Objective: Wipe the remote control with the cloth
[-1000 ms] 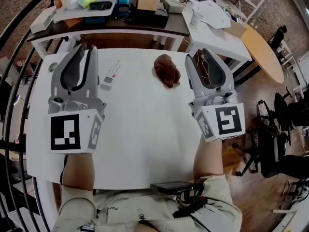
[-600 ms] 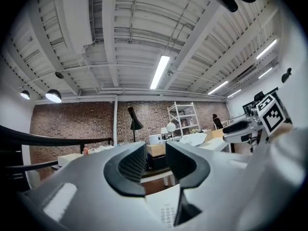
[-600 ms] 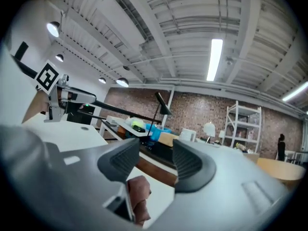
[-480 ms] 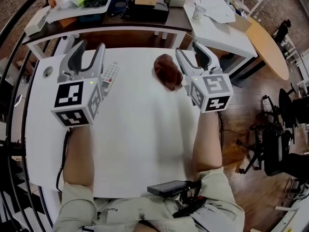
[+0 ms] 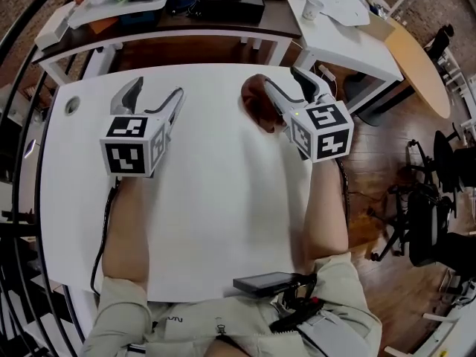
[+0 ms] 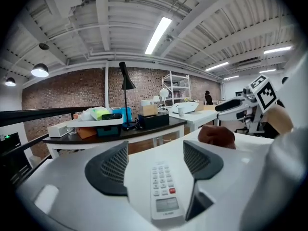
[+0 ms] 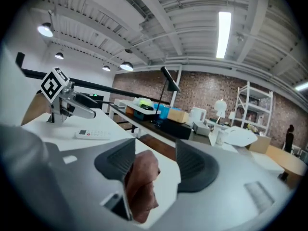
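While both grippers hang low over the white table (image 5: pixel 223 199), the head view sets the left gripper (image 5: pixel 158 91) at the table's left and the right gripper (image 5: pixel 279 80) over the brown cloth (image 5: pixel 251 104).

In the left gripper view its jaws have just been opening and stand spread, with the remote control (image 6: pixel 162 189) lying flat between them, ungripped.

In the right gripper view the jaws have also just been opening and stand wide. The bunched cloth sits between them, close by one pad but not pinched.

This looks like the pick-up step. Next, each pair of jaws needs to close squarely on its object.

Apart from the square markers, no print is legible, and the remote control's lettering is too small.
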